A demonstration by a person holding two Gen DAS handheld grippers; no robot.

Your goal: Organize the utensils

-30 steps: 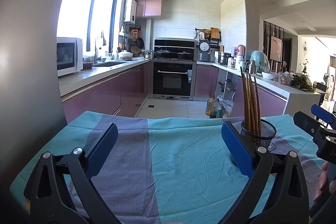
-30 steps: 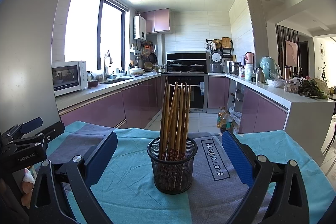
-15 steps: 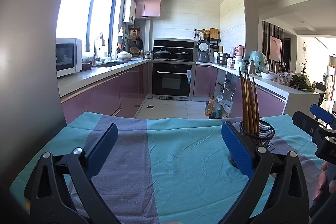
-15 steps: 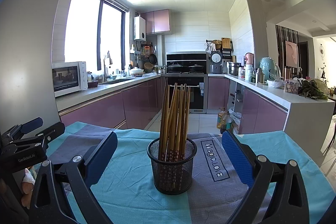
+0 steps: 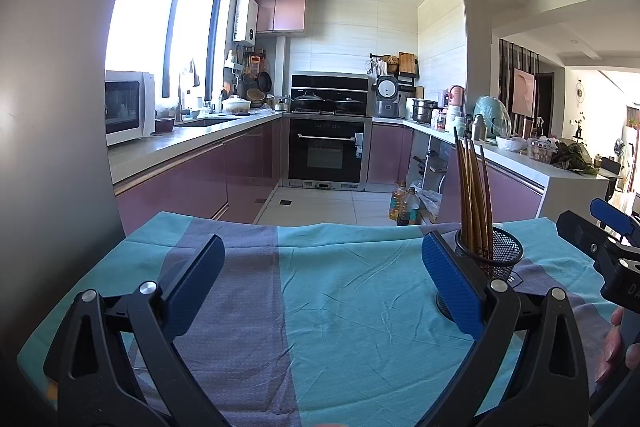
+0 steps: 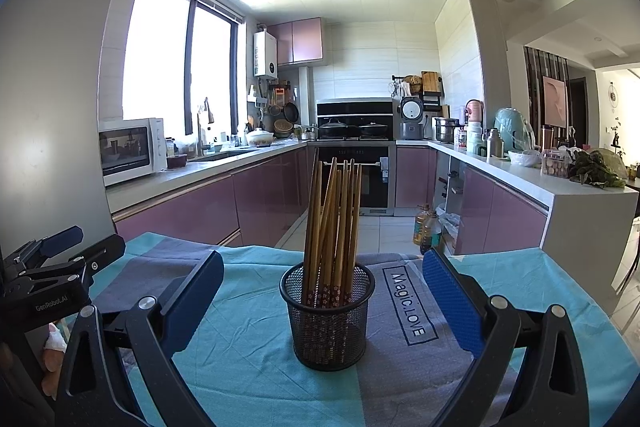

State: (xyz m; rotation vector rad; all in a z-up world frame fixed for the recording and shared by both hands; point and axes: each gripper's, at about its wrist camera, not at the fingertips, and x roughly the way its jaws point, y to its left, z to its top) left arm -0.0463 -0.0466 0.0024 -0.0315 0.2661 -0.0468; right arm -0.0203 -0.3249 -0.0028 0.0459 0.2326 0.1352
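Observation:
A black mesh cup point(image 6: 328, 315) stands upright on the teal and grey cloth point(image 6: 248, 359), holding several wooden chopsticks point(image 6: 334, 223) tips down. My right gripper point(image 6: 323, 291) is open and empty, its blue pads point(image 6: 450, 301) wide apart on either side of the cup without touching it. My left gripper point(image 5: 323, 279) is open and empty over bare cloth point(image 5: 340, 307). In the left wrist view the cup point(image 5: 490, 259) and chopsticks point(image 5: 472, 195) stand partly behind the right pad point(image 5: 452, 287).
The table's far edge drops to the kitchen floor. Purple cabinets and a worktop with a microwave point(image 6: 130, 149) run along the left, an oven point(image 6: 360, 175) at the back, a white counter point(image 6: 560, 187) at the right. Oil bottles point(image 6: 428, 227) stand on the floor.
Both views have shifted only slightly. The cup and chopsticks stay put and both grippers stay open.

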